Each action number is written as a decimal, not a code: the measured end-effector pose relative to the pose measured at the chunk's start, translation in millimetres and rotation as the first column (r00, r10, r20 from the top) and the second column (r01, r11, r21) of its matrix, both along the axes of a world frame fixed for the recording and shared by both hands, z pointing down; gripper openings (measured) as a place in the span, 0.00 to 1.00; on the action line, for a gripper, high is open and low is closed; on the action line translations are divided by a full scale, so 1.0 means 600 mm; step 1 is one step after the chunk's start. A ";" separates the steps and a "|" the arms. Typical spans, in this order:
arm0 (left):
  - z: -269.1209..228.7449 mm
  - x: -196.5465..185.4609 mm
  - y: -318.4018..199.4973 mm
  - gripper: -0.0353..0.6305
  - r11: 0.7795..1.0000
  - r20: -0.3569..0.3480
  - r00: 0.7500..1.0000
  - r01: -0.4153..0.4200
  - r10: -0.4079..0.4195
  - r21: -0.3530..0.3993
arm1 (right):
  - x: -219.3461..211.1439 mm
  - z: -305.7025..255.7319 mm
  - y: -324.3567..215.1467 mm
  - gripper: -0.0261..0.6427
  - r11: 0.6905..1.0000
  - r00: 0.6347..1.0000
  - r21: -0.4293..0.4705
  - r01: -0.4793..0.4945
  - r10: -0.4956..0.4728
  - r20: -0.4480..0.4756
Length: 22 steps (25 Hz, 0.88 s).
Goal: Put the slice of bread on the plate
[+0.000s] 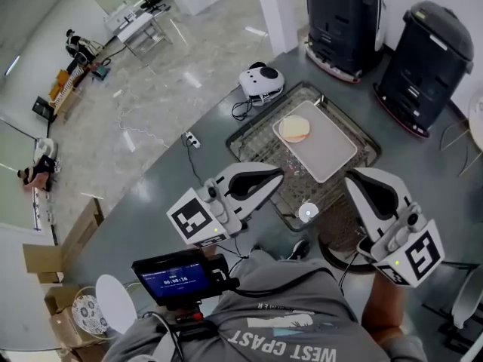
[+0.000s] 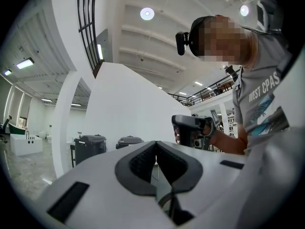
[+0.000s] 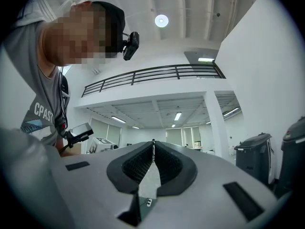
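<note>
Held close to the person's body, the left gripper (image 1: 278,175) and right gripper (image 1: 352,176) have their jaws pressed together and empty, apparently because the job looks finished. Beyond them, well apart from both tips, the slice of bread (image 1: 293,129) lies on one end of the plate (image 1: 330,148), which sits on a wire rack (image 1: 253,142).

floor (image 1: 151,104): pale marble | walls (image 2: 128,104): white | ceiling lamps (image 3: 161,20): round, lit | bins (image 1: 343,21): two, black
</note>
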<state>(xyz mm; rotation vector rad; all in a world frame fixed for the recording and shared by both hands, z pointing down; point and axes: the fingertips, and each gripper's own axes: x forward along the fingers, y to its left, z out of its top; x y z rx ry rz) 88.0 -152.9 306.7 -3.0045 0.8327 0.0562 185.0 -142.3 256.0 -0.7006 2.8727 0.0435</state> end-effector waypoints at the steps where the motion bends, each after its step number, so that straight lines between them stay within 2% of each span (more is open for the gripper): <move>1: -0.002 -0.003 0.009 0.07 1.000 0.003 1.000 0.000 0.000 0.003 | -0.002 -0.001 0.010 0.06 1.000 1.000 0.002 -0.002 0.002 0.000; 9: -0.020 -0.024 0.105 0.07 0.997 0.009 0.999 -0.052 0.052 0.050 | -0.032 -0.010 0.122 0.06 0.998 0.999 0.033 -0.044 0.044 -0.018; 18: -0.021 -0.105 0.288 0.07 0.992 -0.023 0.994 -0.102 0.104 0.072 | -0.126 -0.028 0.324 0.06 0.996 0.996 0.067 -0.060 0.065 -0.065; 22: -0.014 -0.130 0.377 0.06 0.990 -0.043 0.991 -0.120 0.123 0.079 | -0.169 -0.018 0.407 0.05 0.996 0.991 0.035 -0.079 0.082 -0.104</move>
